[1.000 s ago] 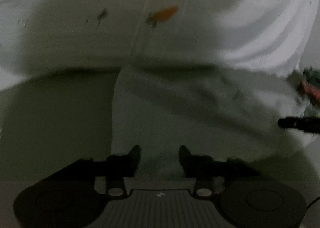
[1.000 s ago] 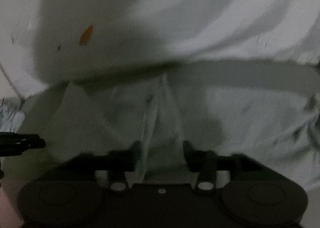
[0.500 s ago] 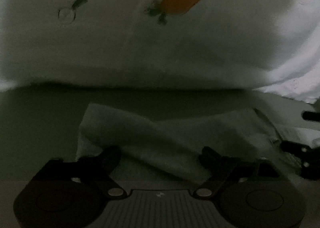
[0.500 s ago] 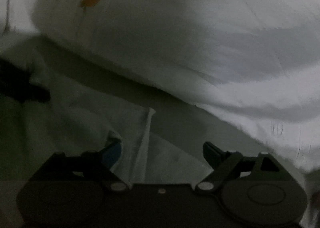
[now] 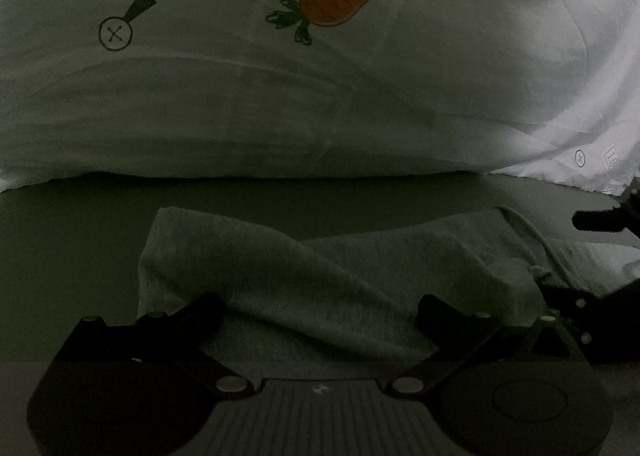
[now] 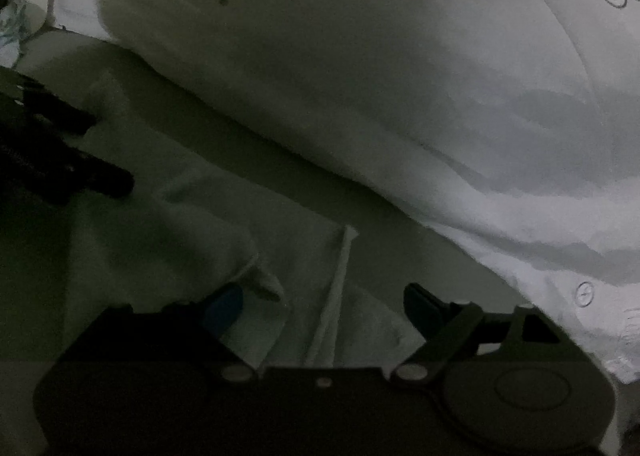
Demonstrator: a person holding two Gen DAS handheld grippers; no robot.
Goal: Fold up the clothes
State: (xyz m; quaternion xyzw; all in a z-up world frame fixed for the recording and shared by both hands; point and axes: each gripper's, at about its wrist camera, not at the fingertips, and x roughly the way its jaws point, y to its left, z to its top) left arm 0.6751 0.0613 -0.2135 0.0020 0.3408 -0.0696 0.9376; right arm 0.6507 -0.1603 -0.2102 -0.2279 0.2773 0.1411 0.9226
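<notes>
Dim scene. Grey garment lies bunched on the flat surface, just ahead of both grippers; its far edge stops short of the white duvet, leaving a bare strip between them. Duvet has a carrot print and walls off the far side. Open surface to the garment's left in the left view.

Left gripper: jaws wide apart, cloth between them but not pinched; they have just been opening. Right gripper: jaws apart, a folded seam between them, pads clear of it; opened, then eased in slightly.

A second ago both were narrower on the cloth, which hung lifted; now it is dropped flat. Right view has rolled, the duvet edge now slanting.
</notes>
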